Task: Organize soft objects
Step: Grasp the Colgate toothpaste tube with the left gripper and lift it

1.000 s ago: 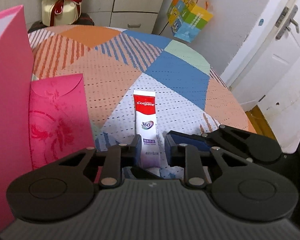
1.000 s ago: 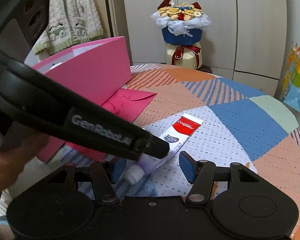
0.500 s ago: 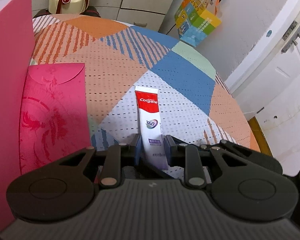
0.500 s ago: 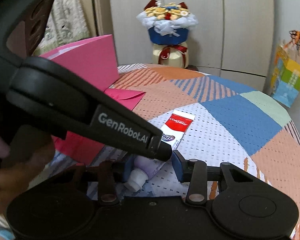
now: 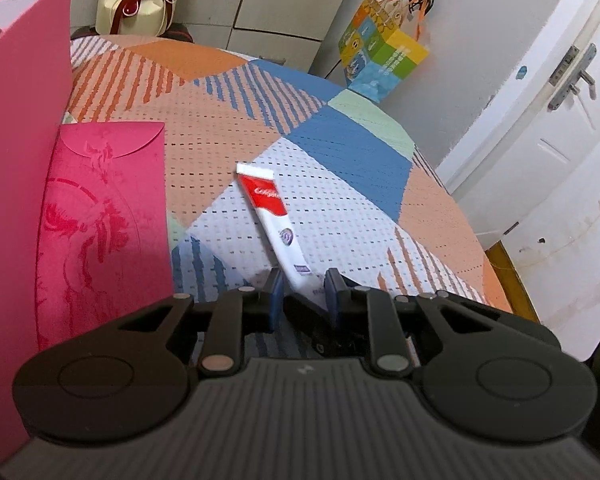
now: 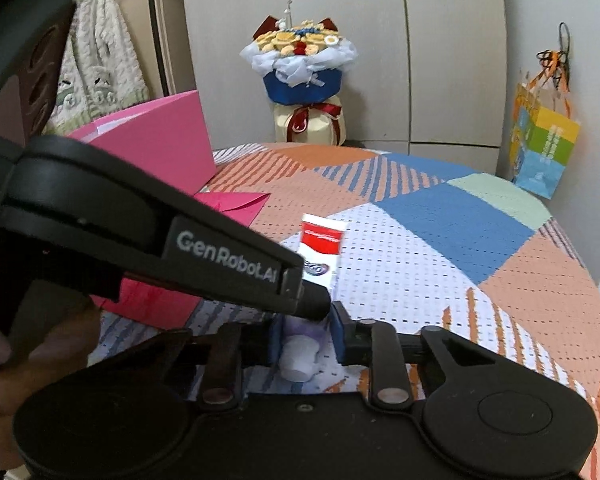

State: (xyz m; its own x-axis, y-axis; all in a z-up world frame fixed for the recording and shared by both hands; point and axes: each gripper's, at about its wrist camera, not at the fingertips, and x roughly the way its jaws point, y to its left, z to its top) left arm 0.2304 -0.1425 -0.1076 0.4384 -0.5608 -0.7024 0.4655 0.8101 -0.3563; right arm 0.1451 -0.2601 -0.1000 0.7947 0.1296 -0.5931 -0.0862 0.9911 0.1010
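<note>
**Operator:** Since a second ago my right gripper [image 6: 304,334] has been closing; its 2 blue pads now sit against the cap end of the toothpaste tube [image 6: 320,248]. The tube's far end has also swung left in my left wrist view, so it lies tilted rather than pointing straight away.

**Observer:** And your left side?

**Operator:** My left gripper [image 5: 302,292] is clamped on the tube [image 5: 278,224], just above the spot where the right one pinches it. In the right wrist view the left gripper's black arm [image 6: 180,240] crosses in front, marked GenRobot.AI, with the hand [image 6: 4,380] behind it at the left edge.

**Observer:** Where does the tube rest?

**Operator:** On the patterned bench [image 5: 340,152], over a white dotted patch. Left of it lies a red envelope [image 5: 100,216], beside a standing pink folder [image 5: 16,160]. Farther back, a bouquet [image 6: 300,60] stands before the cupboards, and a colourful gift bag [image 6: 544,148] hangs on the right wall.
</note>
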